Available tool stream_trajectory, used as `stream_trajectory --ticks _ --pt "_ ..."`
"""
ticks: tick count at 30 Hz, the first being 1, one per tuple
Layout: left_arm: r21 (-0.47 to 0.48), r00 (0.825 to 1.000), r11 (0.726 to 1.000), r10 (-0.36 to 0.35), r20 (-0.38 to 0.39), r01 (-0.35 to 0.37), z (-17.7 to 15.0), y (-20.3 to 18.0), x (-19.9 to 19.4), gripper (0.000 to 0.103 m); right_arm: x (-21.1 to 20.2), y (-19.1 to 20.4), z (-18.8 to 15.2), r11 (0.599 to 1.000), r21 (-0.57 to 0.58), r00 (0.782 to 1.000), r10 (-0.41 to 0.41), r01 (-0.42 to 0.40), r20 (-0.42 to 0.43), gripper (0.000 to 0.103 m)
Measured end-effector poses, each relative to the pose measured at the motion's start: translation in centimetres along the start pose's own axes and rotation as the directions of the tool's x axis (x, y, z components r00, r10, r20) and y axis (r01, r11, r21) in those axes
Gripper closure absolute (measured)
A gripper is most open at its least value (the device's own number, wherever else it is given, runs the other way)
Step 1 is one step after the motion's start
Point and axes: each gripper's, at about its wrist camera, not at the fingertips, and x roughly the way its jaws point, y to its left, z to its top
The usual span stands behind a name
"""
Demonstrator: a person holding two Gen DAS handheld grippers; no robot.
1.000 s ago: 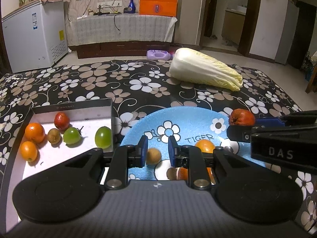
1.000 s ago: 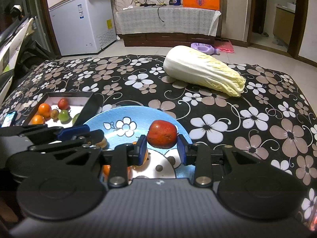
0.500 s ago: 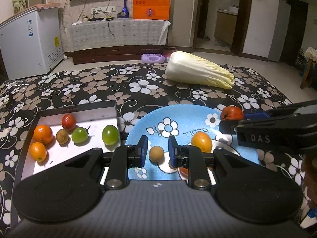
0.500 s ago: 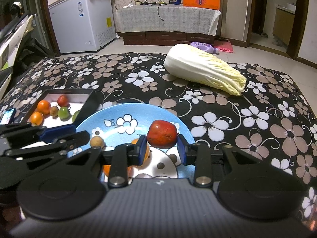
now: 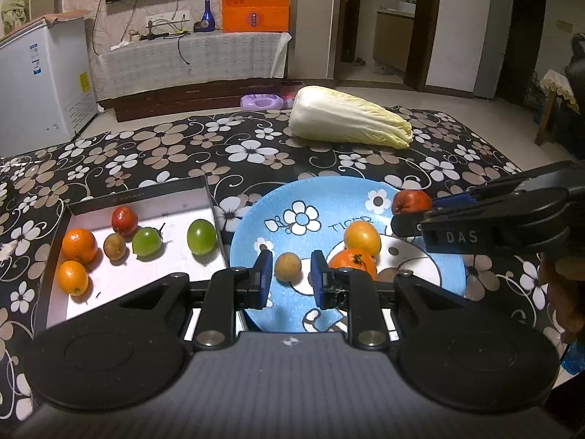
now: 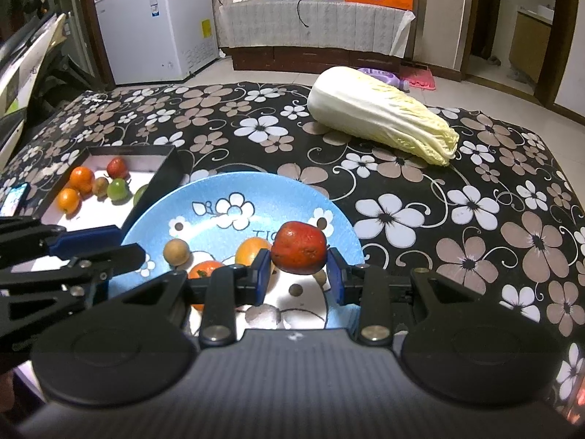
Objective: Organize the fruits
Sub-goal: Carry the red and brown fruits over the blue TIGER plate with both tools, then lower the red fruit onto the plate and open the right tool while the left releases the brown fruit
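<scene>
Red fruit [image 6: 299, 248] clamped in my right gripper [image 6: 299, 278] above the blue plate [image 6: 219, 197] — my left gripper [image 5: 288, 280], shut and empty, has drawn back from the plate's fruit — tray [image 5: 146, 201] transfer pending.

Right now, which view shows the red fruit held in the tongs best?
The right wrist view: the red fruit sits large and central, clamped between the right tongs above the blue plate. The left wrist view shows it small, at the tongs' tip, partly hidden from the side.
</scene>
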Motion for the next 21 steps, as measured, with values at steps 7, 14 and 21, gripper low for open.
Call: stream_trajectory --ticks 7,14,21 --pt "0.002 1.000 1.000 -0.008 0.003 0.008 -0.06 0.16 -0.32 0.077 0.53 0.05 -0.35 1.000 -0.003 1.000 -0.003 0.002 -0.030 0.067" --pt "0.006 1.000 1.000 -0.018 0.005 0.018 -0.01 -0.04 -0.47 0.077 0.84 0.00 -0.69 1.000 -0.005 0.998 -0.007 0.007 -0.057 0.066" --pt "0.006 1.000 1.000 -0.017 0.004 0.017 0.00 0.00 -0.44 0.076 0.94 -0.09 -0.90 1.000 -0.008 0.997 -0.010 0.010 -0.070 0.066"
